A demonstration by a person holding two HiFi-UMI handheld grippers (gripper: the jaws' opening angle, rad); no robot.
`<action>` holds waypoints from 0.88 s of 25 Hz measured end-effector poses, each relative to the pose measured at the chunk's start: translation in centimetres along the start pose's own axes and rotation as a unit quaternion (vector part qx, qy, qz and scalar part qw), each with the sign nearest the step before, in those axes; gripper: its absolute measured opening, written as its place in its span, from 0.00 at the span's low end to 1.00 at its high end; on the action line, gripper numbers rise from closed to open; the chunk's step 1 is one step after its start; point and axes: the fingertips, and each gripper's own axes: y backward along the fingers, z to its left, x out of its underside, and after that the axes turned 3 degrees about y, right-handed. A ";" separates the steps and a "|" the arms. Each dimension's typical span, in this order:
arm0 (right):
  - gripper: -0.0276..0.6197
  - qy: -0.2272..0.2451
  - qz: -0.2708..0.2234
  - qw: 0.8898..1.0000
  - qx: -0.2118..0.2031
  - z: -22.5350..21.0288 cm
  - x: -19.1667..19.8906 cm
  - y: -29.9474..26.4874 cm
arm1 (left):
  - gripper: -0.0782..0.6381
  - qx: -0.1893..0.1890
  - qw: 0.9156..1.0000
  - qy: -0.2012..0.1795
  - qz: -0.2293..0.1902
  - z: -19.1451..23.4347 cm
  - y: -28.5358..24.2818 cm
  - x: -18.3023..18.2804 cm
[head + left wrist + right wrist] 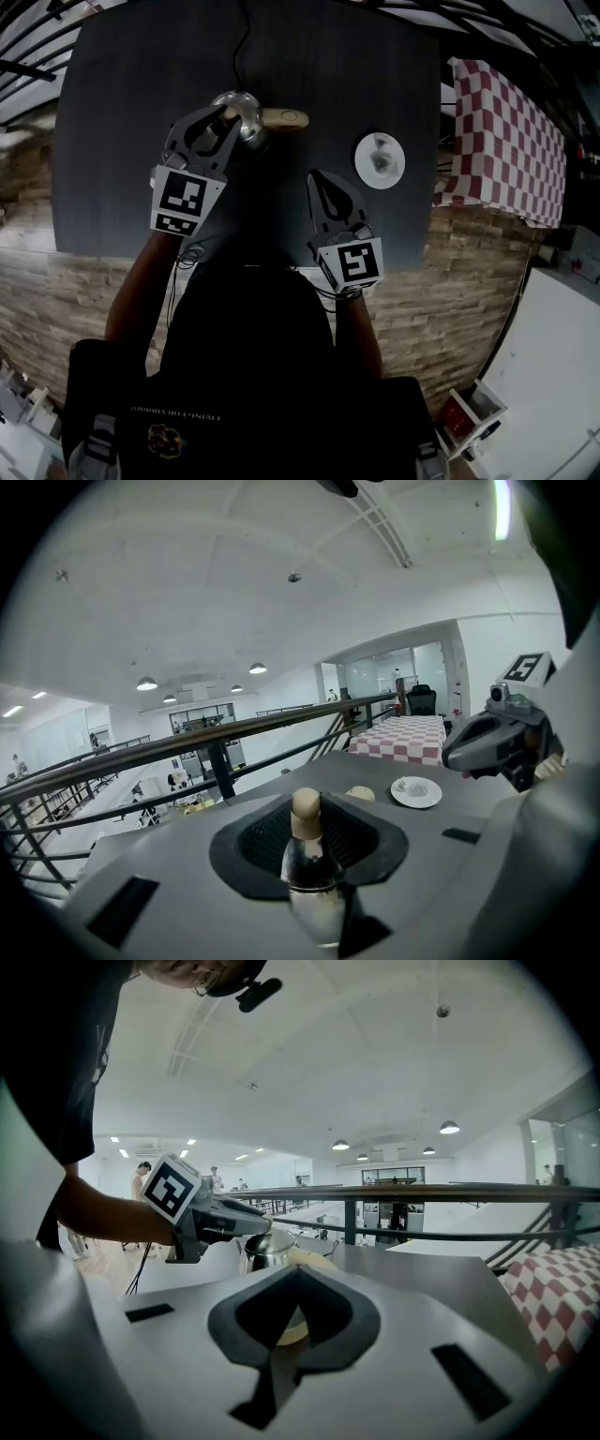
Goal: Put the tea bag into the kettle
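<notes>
Head view, judged as the lid-off step: left hand-held gripper (230, 115) clenched on the pale wooden knob (306, 803) of the shiny steel kettle (249, 127), right hand-held gripper (320, 179) pinched together on nothing, small pale tea bag (381, 162) lying on a small white round plate (362, 153) (well apart from the kettle), next likely needing the lid lifted clear; dark grey counter (122, 112), black railing (234, 733), bright white hall.

The clothing print (178, 415) seems too blurred to read.

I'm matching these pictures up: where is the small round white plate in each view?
Head view: round white plate, right of centre on the dark table.
Left gripper view: the plate, right of middle, on the table.
Right gripper view: not in it.
Shared landmark: red-and-white checked cloth.
</notes>
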 end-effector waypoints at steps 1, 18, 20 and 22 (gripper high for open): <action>0.07 0.003 -0.005 1.000 -0.001 0.0 -0.2 0.0 | 0.25 0.001 1.000 0.000 0.000 0.0 0.0 0.0; 0.07 0.014 -0.023 1.000 -0.009 0.6 -1.0 0.5 | 0.25 -0.009 1.000 0.000 -0.014 -0.2 1.2 -0.9; 0.07 0.015 -0.024 1.000 -0.010 0.7 -1.1 0.7 | 0.25 -0.014 1.000 -0.001 -0.018 -0.2 1.7 -1.1; 0.07 0.014 -0.024 1.000 -0.011 1.0 -1.2 0.9 | 0.25 -0.018 1.000 -0.001 -0.021 -0.3 2.3 -1.3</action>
